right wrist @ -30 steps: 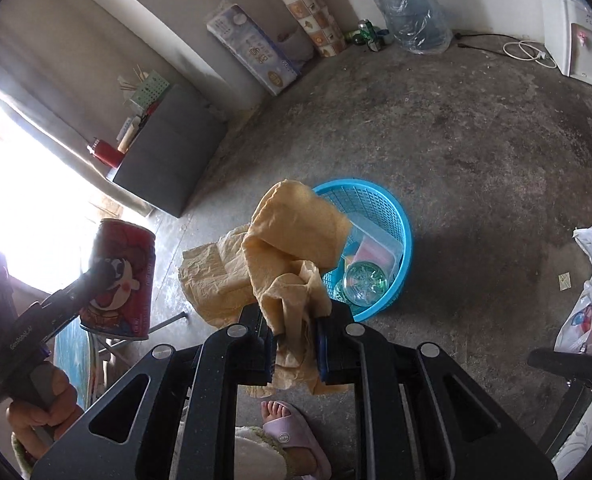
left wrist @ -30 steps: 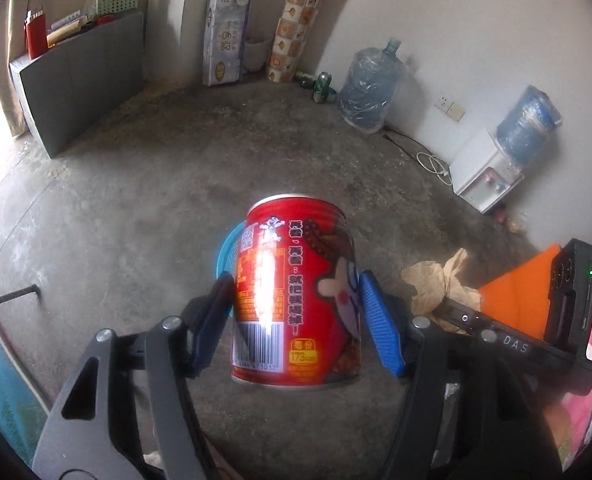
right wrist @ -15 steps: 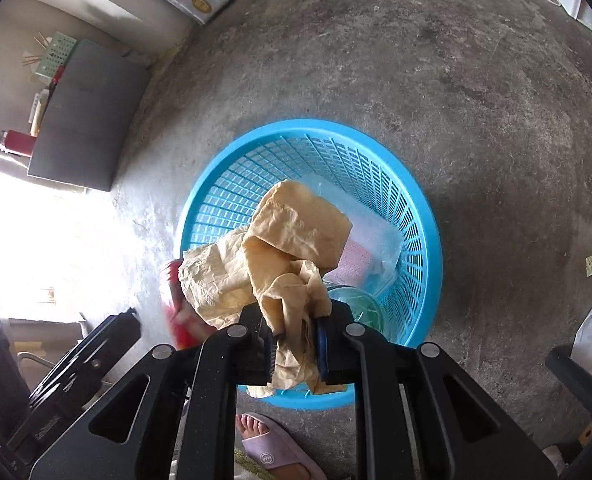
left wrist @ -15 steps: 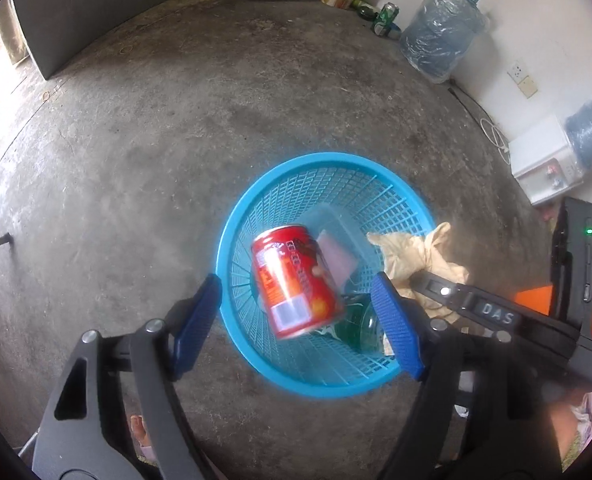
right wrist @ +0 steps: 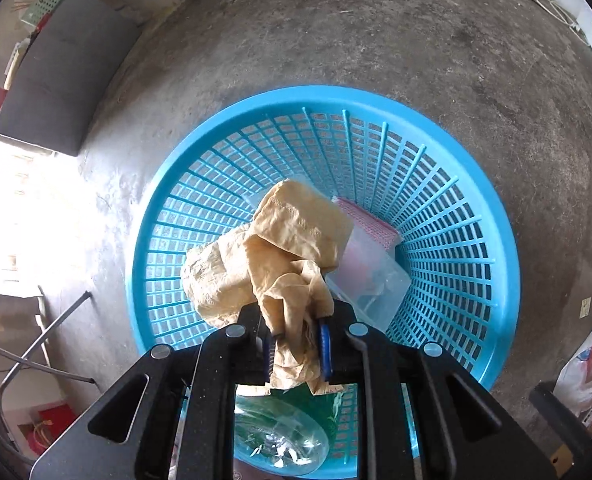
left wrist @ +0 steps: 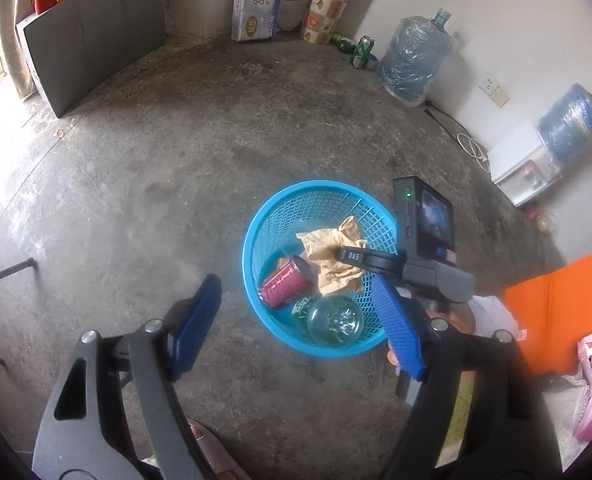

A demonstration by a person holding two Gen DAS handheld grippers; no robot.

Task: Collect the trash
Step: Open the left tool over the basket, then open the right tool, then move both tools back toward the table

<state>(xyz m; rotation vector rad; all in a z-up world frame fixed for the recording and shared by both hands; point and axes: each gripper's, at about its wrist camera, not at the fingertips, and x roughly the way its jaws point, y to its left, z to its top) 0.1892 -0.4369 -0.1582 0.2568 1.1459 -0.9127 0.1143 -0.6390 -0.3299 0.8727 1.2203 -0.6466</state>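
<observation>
Right hand-held gripper point(right wrist: 296, 346) pinches soft, light crumpled paper point(right wrist: 272, 256) mid-frame over blue basket point(right wrist: 492, 200); left hand-held gripper point(left wrist: 296, 326) spread, empty

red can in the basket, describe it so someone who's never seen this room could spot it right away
Find the round blue mesh basket on the bare concrete floor, just ahead of the open left hand-held gripper. Inside, the red can lies on its side, left of the crumpled brown paper and above a clear green bottle. It is the only red, metal cylinder there.
</observation>
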